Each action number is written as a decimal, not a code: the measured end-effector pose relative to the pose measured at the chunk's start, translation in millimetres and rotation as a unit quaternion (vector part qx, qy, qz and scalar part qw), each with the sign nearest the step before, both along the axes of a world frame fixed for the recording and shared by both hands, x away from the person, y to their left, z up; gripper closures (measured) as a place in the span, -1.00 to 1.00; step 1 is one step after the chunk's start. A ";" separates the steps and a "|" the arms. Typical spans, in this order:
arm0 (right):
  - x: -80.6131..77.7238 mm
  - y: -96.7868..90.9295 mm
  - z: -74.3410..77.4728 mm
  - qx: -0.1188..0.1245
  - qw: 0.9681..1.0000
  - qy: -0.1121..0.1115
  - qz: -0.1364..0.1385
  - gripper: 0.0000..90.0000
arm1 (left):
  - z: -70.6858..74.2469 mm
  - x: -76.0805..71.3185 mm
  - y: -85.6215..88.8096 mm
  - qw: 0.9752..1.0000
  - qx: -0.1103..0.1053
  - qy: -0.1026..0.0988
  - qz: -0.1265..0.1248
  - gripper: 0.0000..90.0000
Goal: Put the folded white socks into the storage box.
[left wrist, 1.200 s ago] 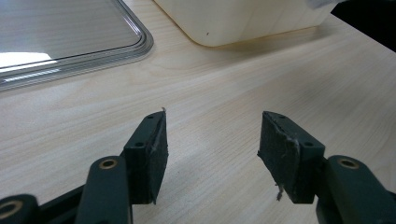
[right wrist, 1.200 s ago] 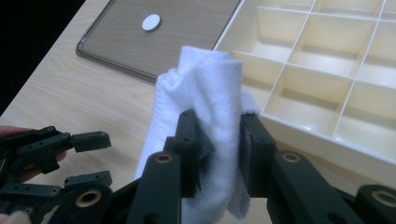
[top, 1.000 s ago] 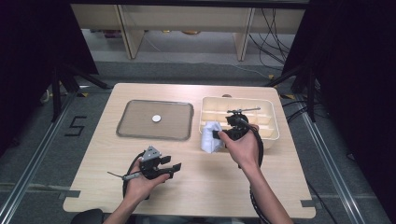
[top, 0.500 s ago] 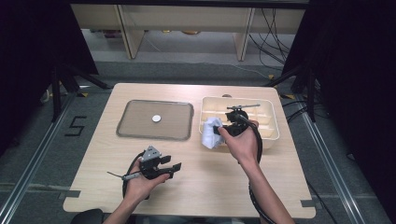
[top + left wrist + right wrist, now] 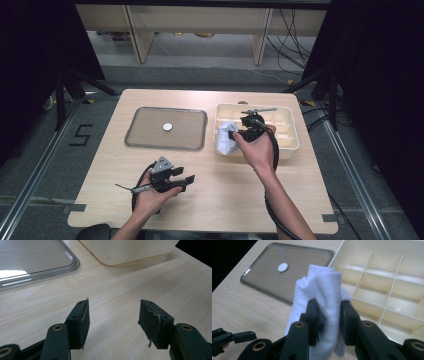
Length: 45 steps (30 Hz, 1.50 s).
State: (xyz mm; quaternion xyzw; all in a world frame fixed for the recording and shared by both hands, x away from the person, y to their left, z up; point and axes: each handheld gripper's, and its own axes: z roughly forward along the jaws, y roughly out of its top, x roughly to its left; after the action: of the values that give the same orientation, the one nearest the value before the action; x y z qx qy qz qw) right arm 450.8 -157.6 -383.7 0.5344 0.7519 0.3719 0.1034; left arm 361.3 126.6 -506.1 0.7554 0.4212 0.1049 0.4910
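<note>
Left tool (image 5: 181, 180) rests low over the near left of the tabletop (image 5: 230, 200), its jaws spread wide apart with bare wood between them and nothing in their hold; in its own view the pads (image 5: 82, 322) point toward the far side, where the corner of the clear tray (image 5: 37, 267) and the wall of the cream box (image 5: 130, 251) lie ahead. Farther in and to the right, the right tool (image 5: 329, 322) has its jaws closed onto a bunched white cloth (image 5: 322, 295), which rises above the pads and hangs loosely below them. In the high view that cloth (image 5: 226, 142) sits at the near left corner of the divided cream box (image 5: 292, 132), at or just over its rim; whether it touches the rim cannot be told. The box compartments lie directly right and far of the held cloth, so the right hand is by much the nearer to them, and a short move rightward would likely carry the cloth over a compartment. The tray (image 5: 145, 142) lies far left of the cloth, with a small white disc (image 5: 167, 127) lying on it.
</note>
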 end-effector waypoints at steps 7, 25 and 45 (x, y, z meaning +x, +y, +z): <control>4.6 2.2 1.3 0.001 1.000 0.003 -0.014 0.60 | -0.2 0.4 0.1 1.000 -0.002 -0.001 -0.002 -0.08; 20.9 7.7 -3.1 -0.026 0.999 -0.013 -0.014 0.60 | -1.1 -0.6 -0.3 1.000 0.002 0.004 0.001 -0.09; 39.3 24.7 -14.6 -0.072 0.997 0.002 -0.025 0.60 | -2.7 -0.4 -0.4 1.000 0.004 0.001 -0.004 -0.09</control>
State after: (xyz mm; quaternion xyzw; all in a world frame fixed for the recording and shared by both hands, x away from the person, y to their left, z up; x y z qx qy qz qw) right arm 490.0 -133.0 -398.3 0.5448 0.7633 0.3136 0.1493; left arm 361.0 126.2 -508.8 0.7588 0.4183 0.1038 0.4883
